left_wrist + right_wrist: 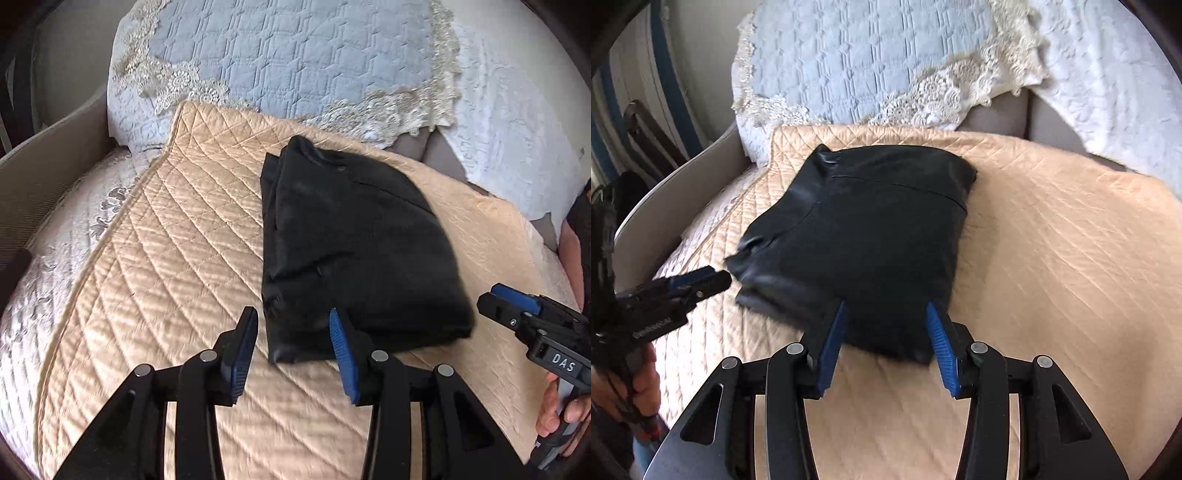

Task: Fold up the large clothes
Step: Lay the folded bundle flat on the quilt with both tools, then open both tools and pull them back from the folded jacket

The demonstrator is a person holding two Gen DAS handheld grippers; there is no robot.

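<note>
A black garment lies folded into a compact bundle on a beige quilted cover. My left gripper hovers at the bundle's near left corner, jaws open, pads apart from the cloth. It also shows in the right wrist view as the left gripper, just beside the bundle's left edge. My right gripper stands open over the bundle's near edge, nothing pressed between its blue pads. From the left wrist view the right gripper sits off the bundle's near right corner.
A light blue quilted cushion with lace trim leans behind the cover, with white textured fabric to the right. A grey sofa arm curves along the left. A person's hand grips the right tool's handle.
</note>
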